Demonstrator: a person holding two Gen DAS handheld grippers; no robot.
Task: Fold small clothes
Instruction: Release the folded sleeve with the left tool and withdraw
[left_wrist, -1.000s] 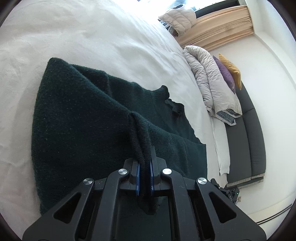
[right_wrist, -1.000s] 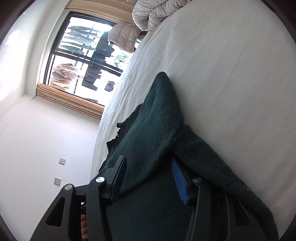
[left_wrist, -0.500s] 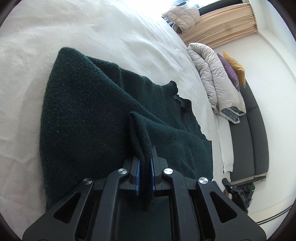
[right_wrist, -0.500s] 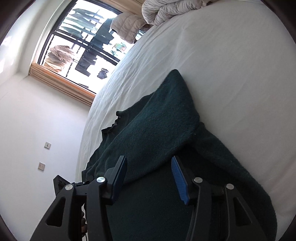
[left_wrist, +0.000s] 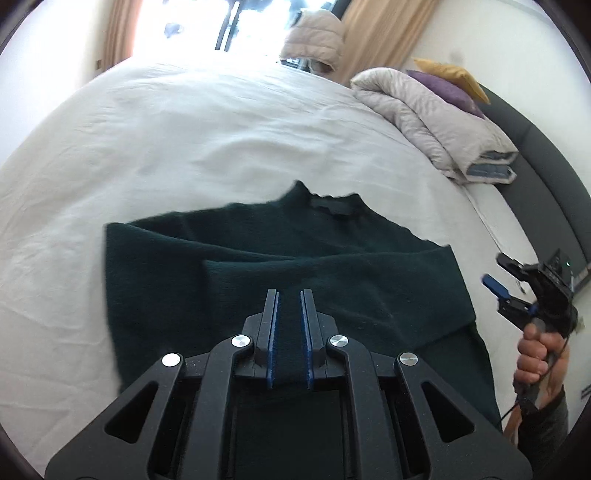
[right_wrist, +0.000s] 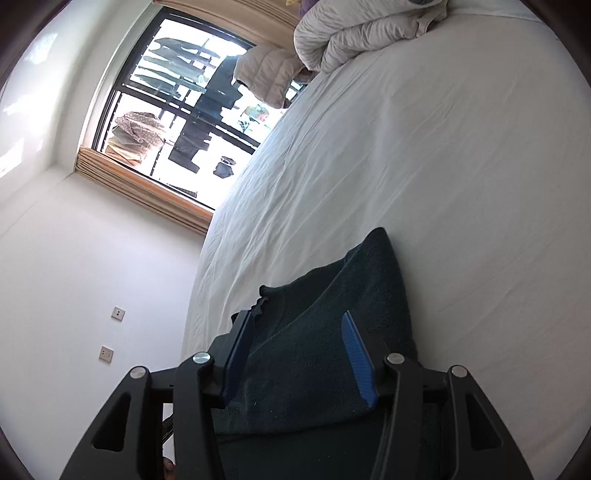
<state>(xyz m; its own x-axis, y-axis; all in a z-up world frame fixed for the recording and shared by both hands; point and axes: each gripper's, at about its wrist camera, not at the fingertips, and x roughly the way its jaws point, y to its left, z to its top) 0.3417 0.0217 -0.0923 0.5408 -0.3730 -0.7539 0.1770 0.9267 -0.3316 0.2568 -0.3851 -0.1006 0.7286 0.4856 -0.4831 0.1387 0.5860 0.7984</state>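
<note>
Where sweater (left_wrist: 288, 258) lies blurred | left gripper (left_wrist: 289, 321) parted | right gripper (right_wrist: 295, 350) empty

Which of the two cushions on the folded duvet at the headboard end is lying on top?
The mustard-yellow cushion is uppermost; the purple cushion lies beneath it, directly on the beige duvet.

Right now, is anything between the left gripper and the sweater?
Nothing visible. The left gripper hangs open right over the dark green sweater, which lies spread on the white bed sheet; only air between them.
</note>
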